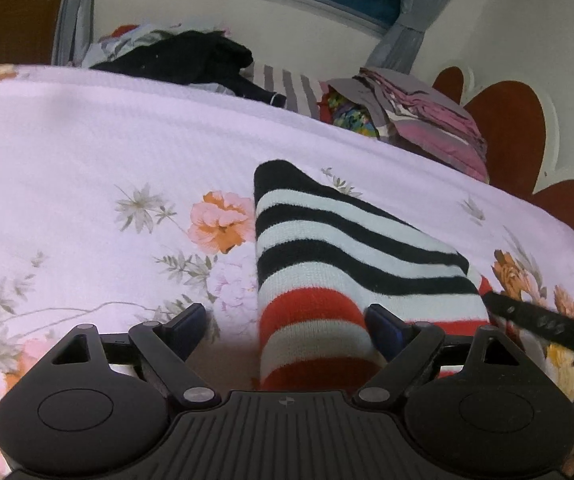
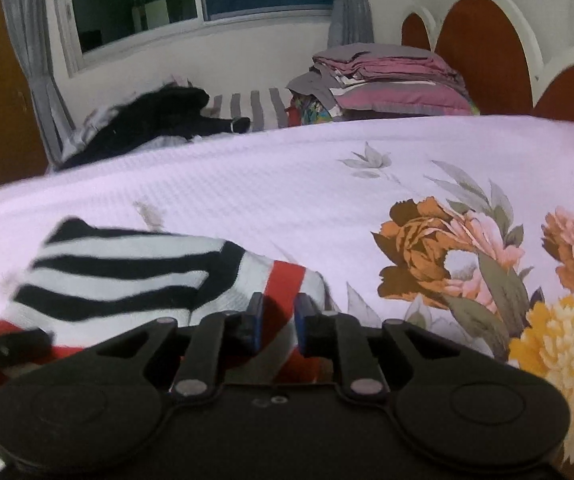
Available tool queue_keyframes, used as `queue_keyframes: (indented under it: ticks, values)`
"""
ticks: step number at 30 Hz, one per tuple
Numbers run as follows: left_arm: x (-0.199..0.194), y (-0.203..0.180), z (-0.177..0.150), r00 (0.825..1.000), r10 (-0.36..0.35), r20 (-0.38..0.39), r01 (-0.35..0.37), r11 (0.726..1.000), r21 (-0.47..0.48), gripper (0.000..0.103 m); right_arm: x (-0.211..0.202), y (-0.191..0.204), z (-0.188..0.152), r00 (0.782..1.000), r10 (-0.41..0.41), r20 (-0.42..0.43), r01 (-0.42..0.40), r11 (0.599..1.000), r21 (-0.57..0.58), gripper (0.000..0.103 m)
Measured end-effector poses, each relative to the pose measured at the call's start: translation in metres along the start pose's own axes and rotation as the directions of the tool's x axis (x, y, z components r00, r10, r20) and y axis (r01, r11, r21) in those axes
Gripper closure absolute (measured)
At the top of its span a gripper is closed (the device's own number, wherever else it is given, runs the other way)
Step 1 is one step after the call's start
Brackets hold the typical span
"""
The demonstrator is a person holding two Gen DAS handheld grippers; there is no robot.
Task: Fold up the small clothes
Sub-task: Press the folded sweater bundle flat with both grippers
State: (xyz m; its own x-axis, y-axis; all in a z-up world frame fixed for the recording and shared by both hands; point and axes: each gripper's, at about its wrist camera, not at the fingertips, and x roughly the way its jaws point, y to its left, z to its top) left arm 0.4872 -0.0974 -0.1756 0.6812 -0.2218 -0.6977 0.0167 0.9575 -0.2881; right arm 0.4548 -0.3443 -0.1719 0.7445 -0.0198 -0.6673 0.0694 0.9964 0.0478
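Observation:
A knit garment striped in black, white and red lies on the floral bedspread. My left gripper stands wide open over its red-and-white end. The right finger rests against the knit, and the left finger sits clear of it. In the right wrist view the same garment lies to the left. My right gripper has its jaws a narrow gap apart, with a red stripe between them and no pad visibly pressing. Part of the right gripper shows at the garment's right edge.
A heap of dark clothes lies at the far side of the bed below the window. A stack of folded pink and grey linens sits by the red and white headboard. The bedspread stretches bare between them and the garment.

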Motion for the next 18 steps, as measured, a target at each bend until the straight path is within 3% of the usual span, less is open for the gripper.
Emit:
queue_keyframes:
  ticks: [8, 14, 18]
  values:
    - [-0.036, -0.004, -0.011, 1.000, -0.012, 0.009, 0.012, 0.998, 0.059, 0.017, -0.059, 0.005, -0.014, 0.994, 0.092, 0.066, -0.088, 0.994, -0.062, 0.079]
    - [-0.055, -0.002, -0.030, 1.000, -0.029, 0.001, 0.028, 0.997, 0.067, 0.017, -0.084, 0.005, -0.040, 0.993, 0.111, 0.047, -0.105, 0.988, -0.110, 0.079]
    - [-0.056, -0.002, -0.039, 1.000, -0.021, -0.004, 0.022, 0.997, 0.079, 0.017, -0.077, -0.002, -0.054, 0.997, 0.083, -0.005, -0.083, 0.991, -0.104, 0.080]
